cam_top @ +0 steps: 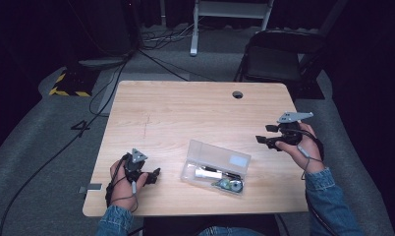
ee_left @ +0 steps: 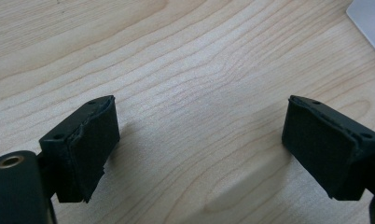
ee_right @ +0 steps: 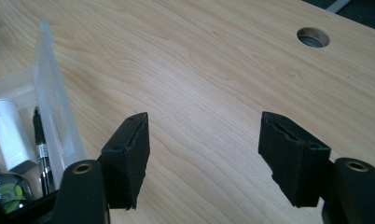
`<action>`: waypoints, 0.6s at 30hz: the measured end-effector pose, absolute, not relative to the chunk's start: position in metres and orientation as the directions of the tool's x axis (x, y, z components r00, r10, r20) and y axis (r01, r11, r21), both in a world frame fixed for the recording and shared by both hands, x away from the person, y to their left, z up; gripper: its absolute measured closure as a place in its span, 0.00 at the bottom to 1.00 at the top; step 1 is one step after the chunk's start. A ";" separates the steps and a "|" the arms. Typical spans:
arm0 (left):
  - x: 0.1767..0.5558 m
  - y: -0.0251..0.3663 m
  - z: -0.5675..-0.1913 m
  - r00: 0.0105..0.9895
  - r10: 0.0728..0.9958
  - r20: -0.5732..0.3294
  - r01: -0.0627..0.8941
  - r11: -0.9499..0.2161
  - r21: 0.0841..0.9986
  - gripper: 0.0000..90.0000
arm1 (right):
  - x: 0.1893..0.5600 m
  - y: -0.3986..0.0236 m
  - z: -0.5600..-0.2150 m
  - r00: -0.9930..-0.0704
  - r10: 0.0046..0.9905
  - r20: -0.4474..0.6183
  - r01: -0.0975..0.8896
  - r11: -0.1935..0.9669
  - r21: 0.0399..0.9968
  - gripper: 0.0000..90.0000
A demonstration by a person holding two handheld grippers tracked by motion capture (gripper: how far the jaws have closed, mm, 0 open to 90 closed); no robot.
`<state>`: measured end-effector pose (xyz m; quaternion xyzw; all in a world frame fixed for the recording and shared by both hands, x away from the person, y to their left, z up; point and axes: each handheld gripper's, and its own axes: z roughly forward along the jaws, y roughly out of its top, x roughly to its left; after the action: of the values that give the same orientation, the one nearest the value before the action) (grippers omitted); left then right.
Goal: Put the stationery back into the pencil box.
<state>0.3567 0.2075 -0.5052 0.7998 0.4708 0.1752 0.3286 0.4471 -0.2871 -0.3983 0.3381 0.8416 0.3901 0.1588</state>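
Now both hands off the clear case (cam_top: pixel 216 167), lid open.
Left hand-held gripper (cam_top: pixel 155 174) and right hand-held gripper (cam_top: pixel 262 136) gape empty; contents inside, closing looks left.

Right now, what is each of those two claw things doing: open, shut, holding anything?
Left gripper: open, nothing between its fingers.
Right gripper: open, holding nothing.
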 end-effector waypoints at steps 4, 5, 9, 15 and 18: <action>0.357 0.208 -0.505 0.497 0.867 -0.027 0.638 -0.344 0.689 0.13 | 0.451 -0.294 -0.404 -0.704 0.710 0.003 0.466 0.458 0.757 0.38; 0.357 0.208 -0.505 0.496 0.868 -0.027 0.638 -0.344 0.689 0.13 | 0.452 -0.295 -0.407 -0.701 0.713 0.004 0.469 0.456 0.756 0.38; 0.357 0.207 -0.505 0.497 0.867 -0.028 0.638 -0.343 0.689 0.13 | 0.457 -0.298 -0.417 -0.693 0.721 -0.001 0.479 0.461 0.747 0.38; 0.357 0.207 -0.505 0.497 0.867 -0.028 0.638 -0.343 0.689 0.13 | 0.462 -0.303 -0.432 -0.683 0.730 -0.004 0.500 0.472 0.726 0.38; 0.357 0.207 -0.505 0.497 0.868 -0.027 0.638 -0.344 0.689 0.13 | 0.464 -0.306 -0.441 -0.676 0.736 -0.010 0.505 0.474 0.722 0.38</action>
<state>0.3568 0.2075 -0.5051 0.8007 0.4700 0.1754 0.3274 0.4644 -0.3056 -0.4411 0.3681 0.8430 0.3572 0.1621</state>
